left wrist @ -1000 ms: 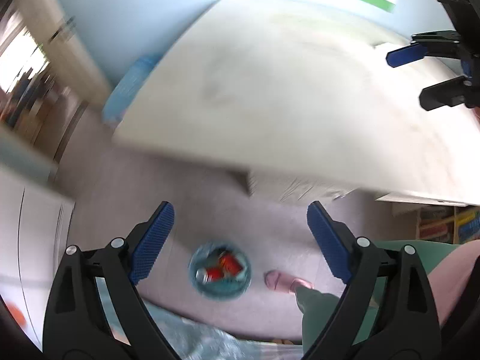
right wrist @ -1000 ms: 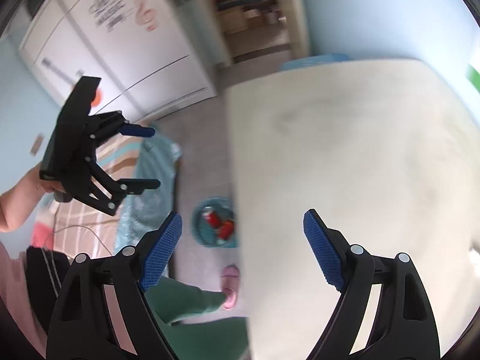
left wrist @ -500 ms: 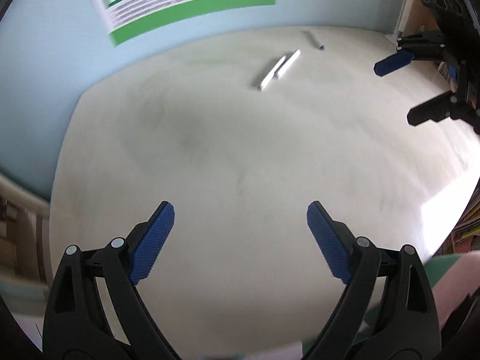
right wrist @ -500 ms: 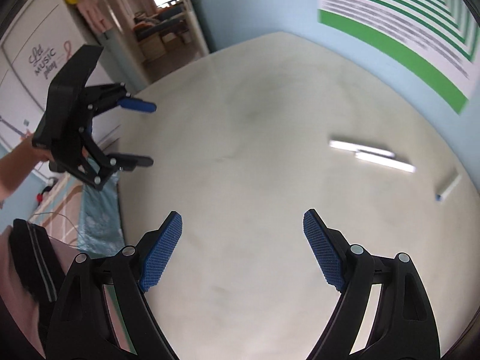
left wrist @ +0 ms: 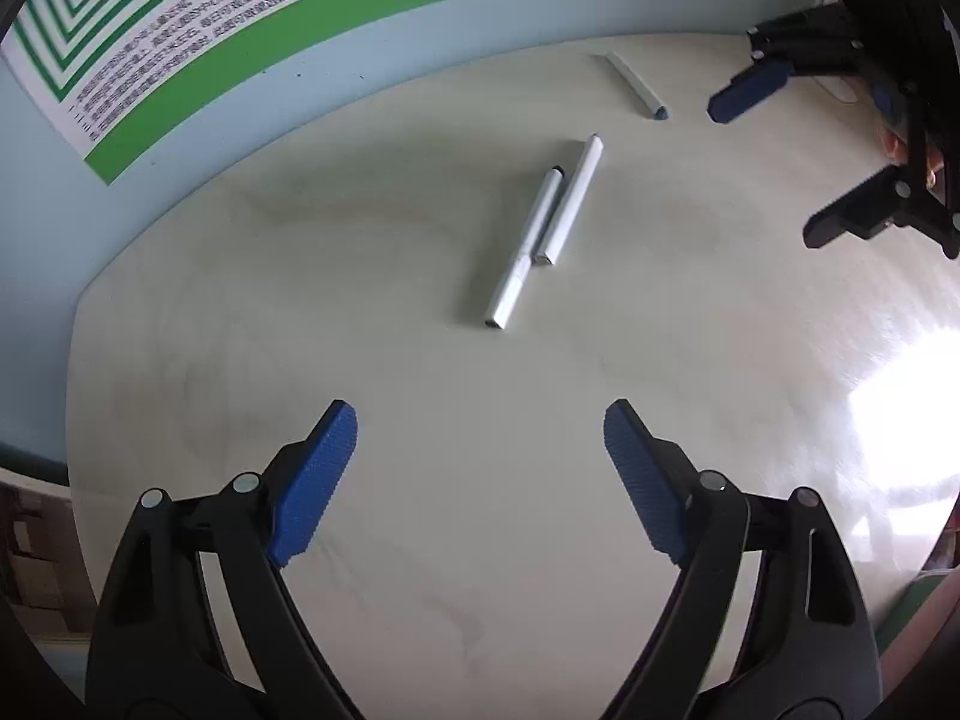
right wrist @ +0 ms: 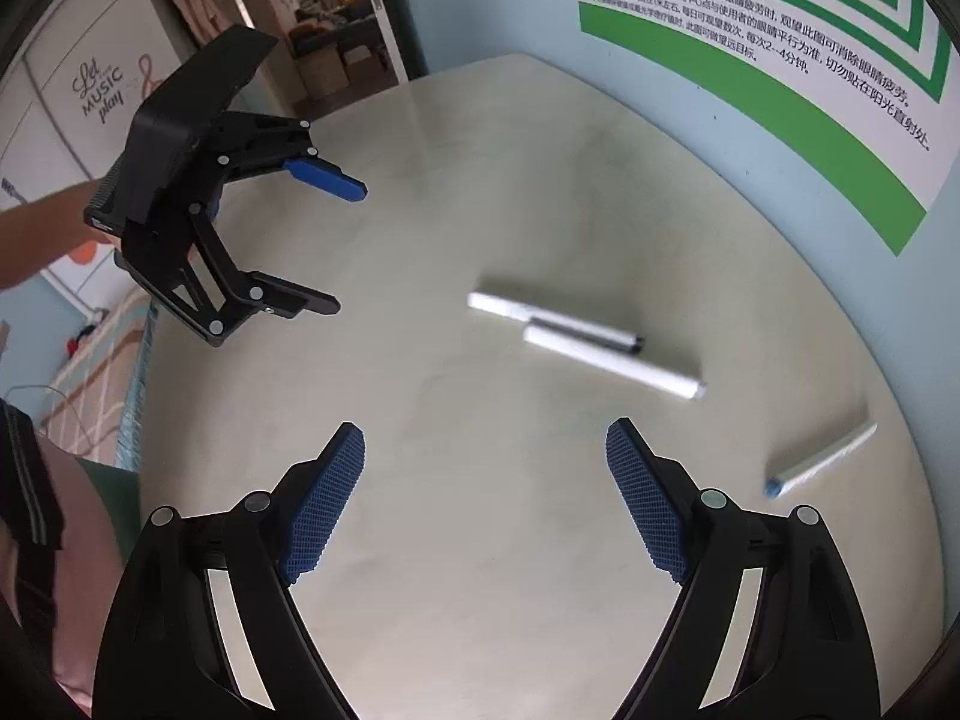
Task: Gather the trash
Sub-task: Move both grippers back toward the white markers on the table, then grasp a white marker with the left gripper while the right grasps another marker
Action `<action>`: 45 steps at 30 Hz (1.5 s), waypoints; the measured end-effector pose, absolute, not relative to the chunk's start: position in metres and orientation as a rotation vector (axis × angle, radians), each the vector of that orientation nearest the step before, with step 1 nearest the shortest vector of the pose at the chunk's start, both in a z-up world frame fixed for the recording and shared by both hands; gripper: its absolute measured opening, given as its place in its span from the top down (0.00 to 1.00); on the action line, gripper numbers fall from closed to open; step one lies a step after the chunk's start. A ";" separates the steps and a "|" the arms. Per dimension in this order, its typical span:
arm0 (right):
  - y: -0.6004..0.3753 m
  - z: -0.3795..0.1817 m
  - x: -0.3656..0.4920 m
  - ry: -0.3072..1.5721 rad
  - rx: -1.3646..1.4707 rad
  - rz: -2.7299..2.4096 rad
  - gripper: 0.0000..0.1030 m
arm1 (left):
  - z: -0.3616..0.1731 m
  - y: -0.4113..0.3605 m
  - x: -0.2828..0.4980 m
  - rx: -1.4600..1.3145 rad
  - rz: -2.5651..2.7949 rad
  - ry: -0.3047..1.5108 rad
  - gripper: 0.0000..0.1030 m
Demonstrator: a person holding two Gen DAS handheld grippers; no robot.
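White sticks (left wrist: pixel 543 234) on pale table (left wrist: pixel 420 540), left tongs (left wrist: pixel 480 456) closing, empty

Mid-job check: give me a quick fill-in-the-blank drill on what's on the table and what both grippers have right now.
1. The table holds ____ pen-like sticks in all.
2. The two white sticks lie side by side, while the stick with the blue tip lies ____ from them.
3. Between the left gripper fingers there is ____.
4. The wall poster has a ____ border.

Missing words: three; apart; nothing; green
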State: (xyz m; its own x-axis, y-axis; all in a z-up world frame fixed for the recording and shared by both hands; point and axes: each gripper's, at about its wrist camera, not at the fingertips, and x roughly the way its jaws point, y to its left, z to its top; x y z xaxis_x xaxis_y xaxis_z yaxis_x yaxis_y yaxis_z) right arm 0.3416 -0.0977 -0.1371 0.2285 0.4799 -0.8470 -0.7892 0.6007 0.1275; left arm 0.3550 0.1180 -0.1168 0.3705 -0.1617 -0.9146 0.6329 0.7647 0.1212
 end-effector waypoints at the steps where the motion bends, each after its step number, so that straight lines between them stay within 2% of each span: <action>1: -0.099 -0.141 0.351 1.004 -0.370 0.909 0.20 | -0.120 0.115 0.361 0.510 -0.535 1.084 0.21; 15: -0.099 -0.187 0.422 1.010 -0.447 1.007 0.21 | -0.159 0.096 0.406 0.537 -0.552 1.130 0.21; 18: -0.098 -0.195 0.427 1.021 -0.452 1.034 0.30 | -0.164 0.096 0.408 0.522 -0.558 1.130 0.21; 21: -0.094 -0.203 0.427 1.019 -0.486 1.047 0.38 | -0.169 0.094 0.409 0.515 -0.570 1.138 0.27; 25: -0.093 -0.206 0.421 0.994 -0.507 1.070 0.40 | -0.175 0.087 0.406 0.527 -0.596 1.123 0.27; 27: -0.094 -0.205 0.417 0.989 -0.493 1.077 0.47 | -0.175 0.084 0.405 0.523 -0.607 1.111 0.28; 30: -0.097 -0.204 0.407 0.965 -0.518 1.072 0.62 | -0.175 0.080 0.406 0.479 -0.638 1.108 0.37; 31: -0.094 -0.201 0.402 0.962 -0.526 1.074 0.65 | -0.175 0.079 0.406 0.454 -0.658 1.107 0.44; 32: -0.094 -0.200 0.398 0.959 -0.531 1.079 0.67 | -0.175 0.078 0.406 0.443 -0.665 1.102 0.46; 33: -0.095 -0.200 0.393 0.956 -0.538 1.090 0.74 | -0.175 0.078 0.405 0.441 -0.665 1.092 0.47; 34: -0.096 -0.201 0.388 0.947 -0.555 1.096 0.80 | -0.174 0.077 0.403 0.438 -0.673 1.081 0.55; 36: -0.098 -0.200 0.381 0.960 -0.554 1.102 0.86 | -0.173 0.074 0.399 0.444 -0.697 1.062 0.73; 37: -0.099 -0.200 0.379 0.978 -0.541 1.101 0.87 | -0.173 0.069 0.396 0.454 -0.714 1.059 0.86; 39: -0.102 -0.199 0.374 0.994 -0.529 1.093 0.87 | -0.172 0.063 0.391 0.483 -0.729 1.062 0.89; 45: -0.119 -0.190 0.364 1.036 -0.400 1.049 0.87 | -0.165 0.063 0.390 0.446 -0.721 1.073 0.89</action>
State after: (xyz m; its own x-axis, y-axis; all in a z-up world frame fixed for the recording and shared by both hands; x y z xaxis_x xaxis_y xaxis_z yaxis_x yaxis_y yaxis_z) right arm 0.3640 -0.1189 -0.1904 0.1086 0.5165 -0.8494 -0.8559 0.4832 0.1844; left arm 0.3898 0.0629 -0.1649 0.2867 -0.3125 -0.9056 0.7209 0.6929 -0.0109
